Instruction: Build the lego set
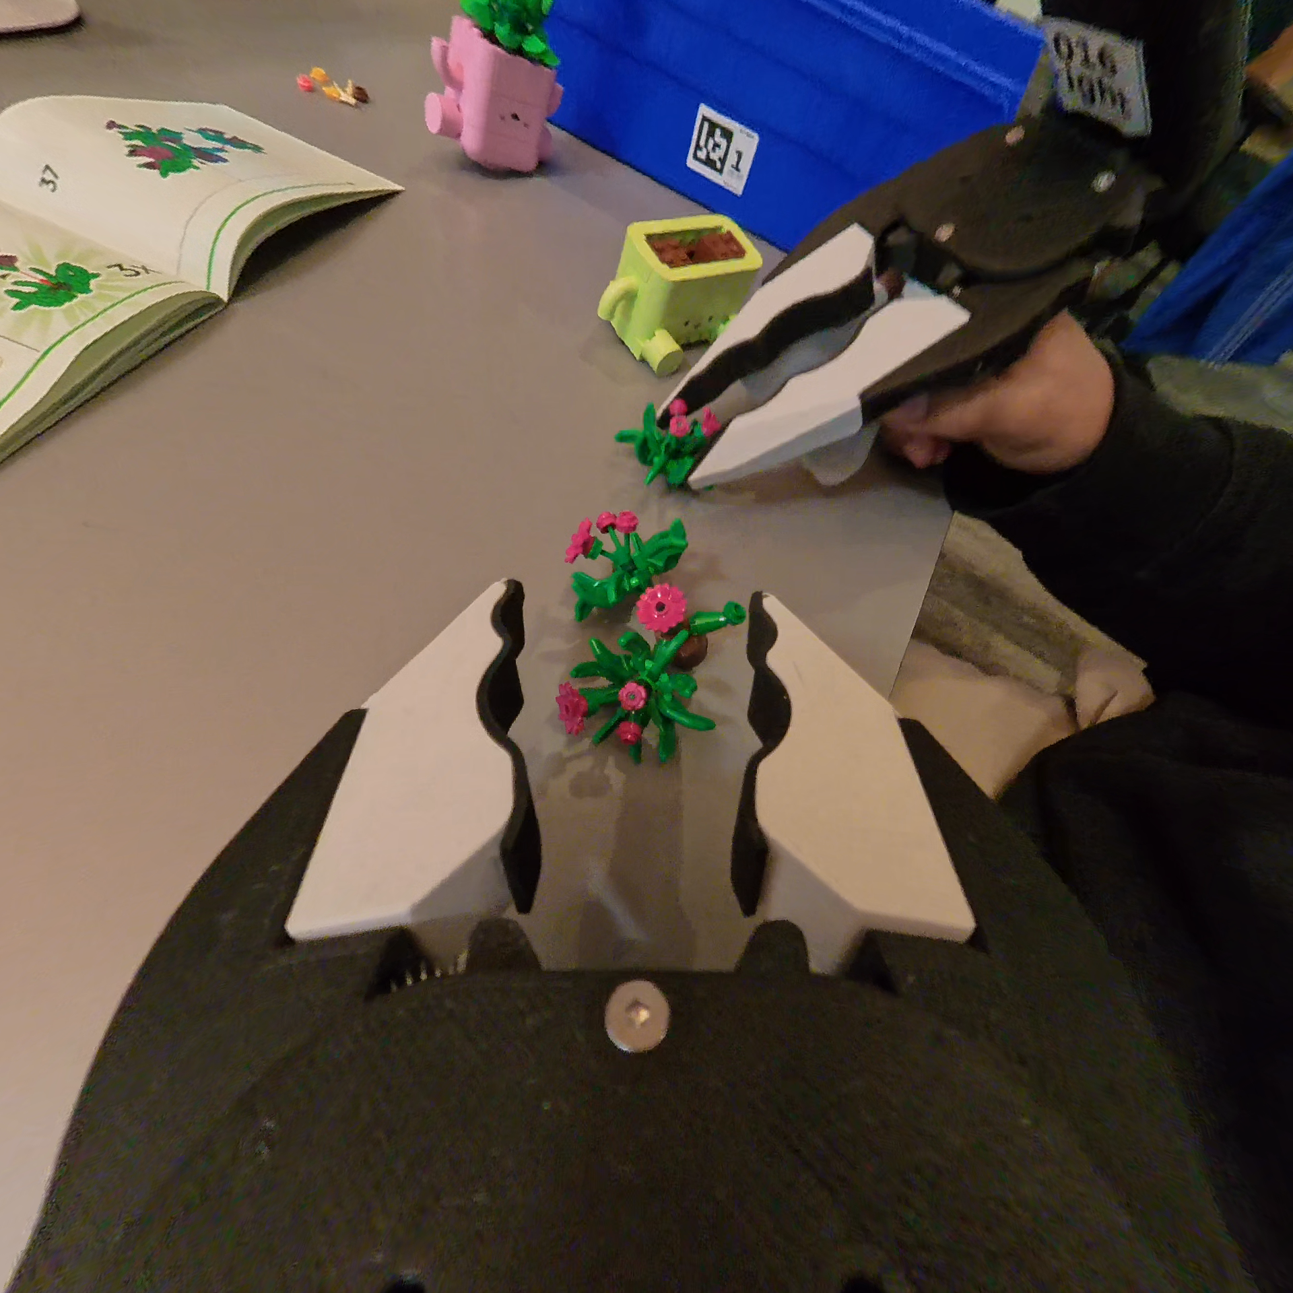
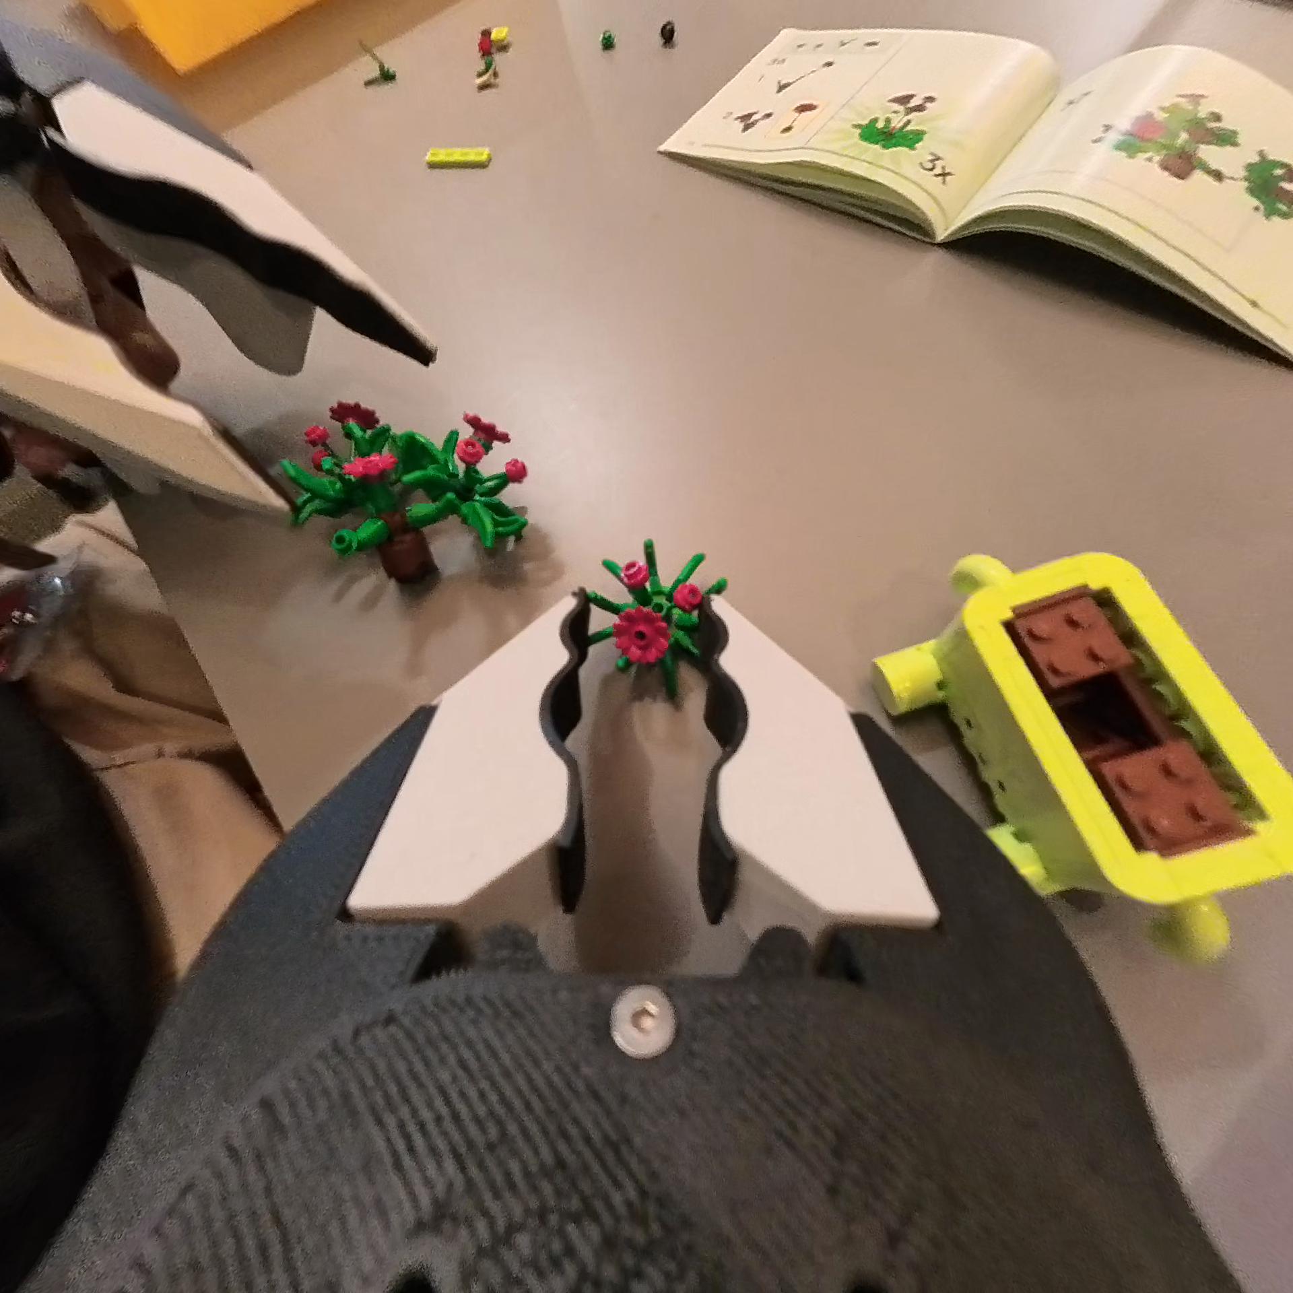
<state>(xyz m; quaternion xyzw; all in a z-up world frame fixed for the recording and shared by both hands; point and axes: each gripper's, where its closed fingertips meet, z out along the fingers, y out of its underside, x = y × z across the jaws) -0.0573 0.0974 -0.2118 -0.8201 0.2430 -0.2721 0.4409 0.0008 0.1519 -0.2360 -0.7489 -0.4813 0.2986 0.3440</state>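
Pot (image 2: 1091, 728), lime with brown studs inside, is the landmark on the grey table (image 2: 700, 350). Just left of it, the right gripper (image 2: 647, 609) has its fingertips around a small flower sprig (image 2: 647, 623), touching its leaves. Farther left, the left gripper (image 1: 633, 595) hangs spread wide above a flower cluster (image 1: 640, 651). Booklet (image 2: 979, 161) lies open beyond the pot.

left gripper (image 1: 635, 595) agape – flower sprigs (image 1: 633, 689) between fingertips | right gripper (image 1: 682, 441) – another sprig (image 1: 665, 437)
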